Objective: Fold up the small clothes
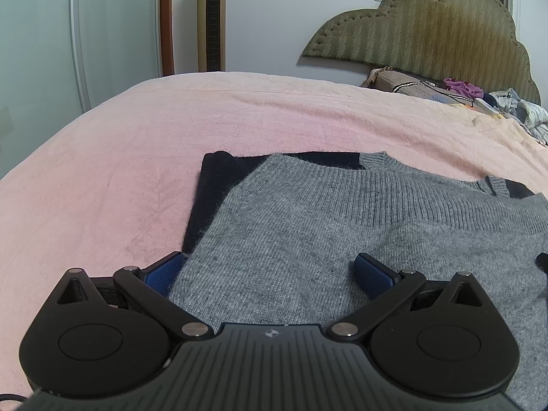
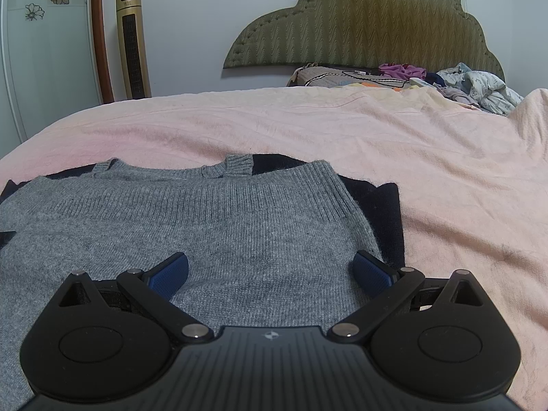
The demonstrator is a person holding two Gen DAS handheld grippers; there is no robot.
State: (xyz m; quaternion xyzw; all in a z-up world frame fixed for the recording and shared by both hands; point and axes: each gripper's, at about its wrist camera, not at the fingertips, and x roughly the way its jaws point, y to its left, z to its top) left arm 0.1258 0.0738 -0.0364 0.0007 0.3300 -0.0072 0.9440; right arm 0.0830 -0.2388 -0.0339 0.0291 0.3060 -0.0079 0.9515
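Both pairs of fingers gape wide, holding nothing: the left gripper (image 1: 270, 270) over the grey sweater (image 1: 342, 233) at its 9 o'clock edge, the right gripper (image 2: 270, 270) toward 3 o'clock, likely poised to pinch. The sweater lies flat atop a dark garment (image 1: 212, 198) on the pink bed (image 1: 137, 157).

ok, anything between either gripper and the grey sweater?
Nothing visible. Both the left gripper and right gripper sit open directly over the grey sweater, which lies on top of a dark garment on the pink bedspread.
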